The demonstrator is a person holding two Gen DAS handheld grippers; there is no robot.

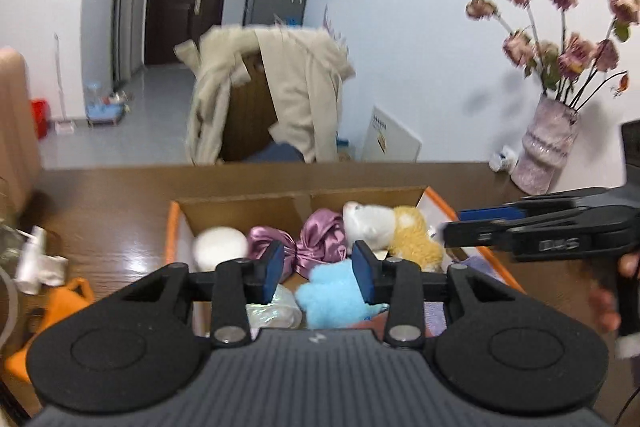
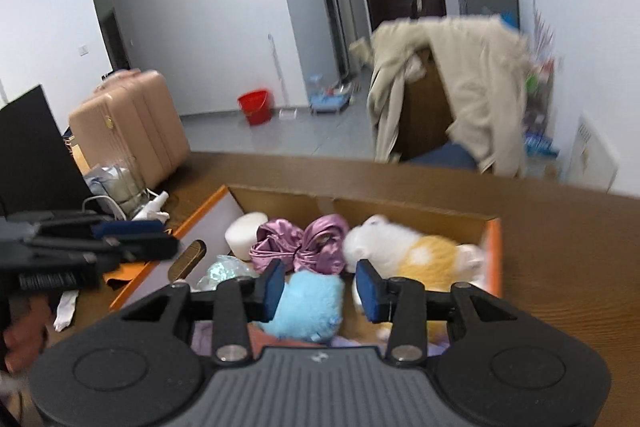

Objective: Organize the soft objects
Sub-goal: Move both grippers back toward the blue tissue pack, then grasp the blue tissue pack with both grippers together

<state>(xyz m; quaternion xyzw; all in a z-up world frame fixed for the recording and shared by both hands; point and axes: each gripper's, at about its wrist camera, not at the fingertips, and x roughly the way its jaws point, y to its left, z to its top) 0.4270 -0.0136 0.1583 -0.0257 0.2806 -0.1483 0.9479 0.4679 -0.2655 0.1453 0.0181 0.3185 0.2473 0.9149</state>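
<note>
An open cardboard box [image 1: 240, 211] [image 2: 288, 201] with orange flaps sits on the brown table. It holds a blue plush [image 1: 332, 291] [image 2: 310, 307], a purple satin bow [image 1: 316, 239] [image 2: 308, 243], a white-and-yellow plush [image 1: 392, 231] [image 2: 412, 251], a white round sponge [image 1: 220, 247] [image 2: 245, 233] and a crinkly clear bag [image 1: 276, 313] [image 2: 224, 271]. My left gripper [image 1: 319, 273] is open and empty above the box's near side. My right gripper [image 2: 320, 289] is open and empty above the blue plush. Each gripper shows from the side in the other's view, the right [image 1: 520, 231] and the left [image 2: 120, 243].
A vase of dried flowers [image 1: 548, 147] stands at the table's far right. White cables and an orange item [image 1: 60, 299] lie left of the box. A chair draped with a beige coat [image 1: 280, 95] [image 2: 460, 87] stands beyond the table. A pink suitcase [image 2: 128, 127] is on the floor.
</note>
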